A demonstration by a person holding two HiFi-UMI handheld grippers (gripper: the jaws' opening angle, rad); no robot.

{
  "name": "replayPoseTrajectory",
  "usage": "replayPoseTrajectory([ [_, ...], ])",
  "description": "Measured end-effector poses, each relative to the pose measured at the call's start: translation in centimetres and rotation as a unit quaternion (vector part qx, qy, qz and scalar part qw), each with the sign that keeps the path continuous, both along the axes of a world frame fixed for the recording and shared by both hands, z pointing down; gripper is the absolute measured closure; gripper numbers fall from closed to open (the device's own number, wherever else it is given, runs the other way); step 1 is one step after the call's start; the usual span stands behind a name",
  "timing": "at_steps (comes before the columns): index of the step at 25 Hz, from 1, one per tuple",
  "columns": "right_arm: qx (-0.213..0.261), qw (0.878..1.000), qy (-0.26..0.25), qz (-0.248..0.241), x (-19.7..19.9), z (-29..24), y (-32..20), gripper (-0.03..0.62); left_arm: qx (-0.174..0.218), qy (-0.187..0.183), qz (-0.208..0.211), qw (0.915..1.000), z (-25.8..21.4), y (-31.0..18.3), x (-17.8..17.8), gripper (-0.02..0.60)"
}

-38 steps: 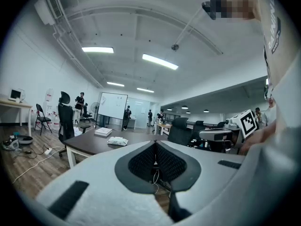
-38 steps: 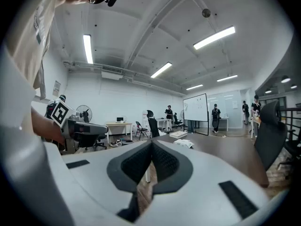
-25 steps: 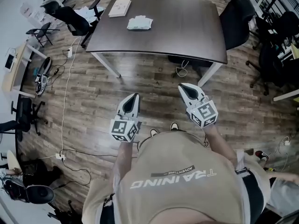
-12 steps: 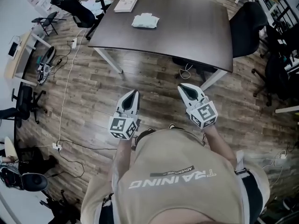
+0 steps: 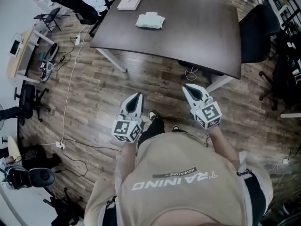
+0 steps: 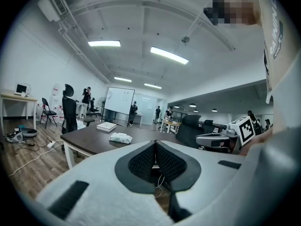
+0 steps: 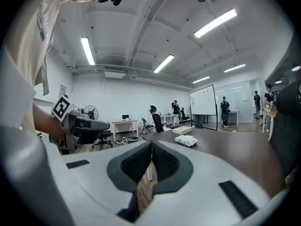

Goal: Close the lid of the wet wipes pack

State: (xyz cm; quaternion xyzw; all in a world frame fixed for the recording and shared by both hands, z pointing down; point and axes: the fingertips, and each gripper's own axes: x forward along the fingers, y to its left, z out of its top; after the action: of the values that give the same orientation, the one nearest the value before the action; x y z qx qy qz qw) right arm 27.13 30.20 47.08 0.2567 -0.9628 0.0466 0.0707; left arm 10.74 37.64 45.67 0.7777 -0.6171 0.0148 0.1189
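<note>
Approach stage. The person is standing on the floor, well apart from the bench (image 5: 197, 29), and is holding both grippers out at waist level, pointing toward it. The pack (image 5: 150, 20) is lying on the far part of the bench, near a book (image 5: 130, 0), with nothing touching it. Whether its lid is up cannot be told at this range.

Likely hazards: the pack looks soft and light and is lying loose, so a one-sided push on the lid is likely to send it sliding toward the book rather than snapping the lid shut. Bracing it with the other gripper would guard against this. Because the pack is lying far across the bench, a stretched reach may also bring the tips down off-centre and crush the pack body.

The left gripper (image 5: 137, 96) is clenched, its jaws meeting at the tips with nothing between them. The right gripper (image 5: 187, 88) is likewise pressed closed and empty. Neither is touching anything.
</note>
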Motion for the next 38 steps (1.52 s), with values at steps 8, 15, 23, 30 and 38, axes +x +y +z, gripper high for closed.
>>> replayPoseTrajectory([
  [8,0.009,1.000,0.020,0.021,-5.1,-1.1,-5.6,0.580,0.011,0.020,0.021,0.9995,-0.2,-7.0,-5.3,0.571],
  [15,0.012,0.997,0.033,0.064,-9.9,-1.1,-10.5,0.580,0.018,0.015,0.059,0.9980,-0.2,-11.8,-10.8,0.571],
  [23,0.021,0.993,0.049,0.101,-12.8,-1.4,-14.2,0.579,0.008,0.025,0.069,0.9973,1.2,-15.2,-16.1,0.571],
  [30,0.001,0.993,0.059,0.105,-14.4,-0.1,-16.7,0.579,-0.013,0.041,0.073,0.9964,2.9,-17.9,-17.5,0.571],
  [38,-0.015,0.996,0.048,0.078,-17.0,2.1,-23.4,0.580,-0.024,0.028,0.052,0.9980,3.4,-23.9,-19.4,0.571],
])
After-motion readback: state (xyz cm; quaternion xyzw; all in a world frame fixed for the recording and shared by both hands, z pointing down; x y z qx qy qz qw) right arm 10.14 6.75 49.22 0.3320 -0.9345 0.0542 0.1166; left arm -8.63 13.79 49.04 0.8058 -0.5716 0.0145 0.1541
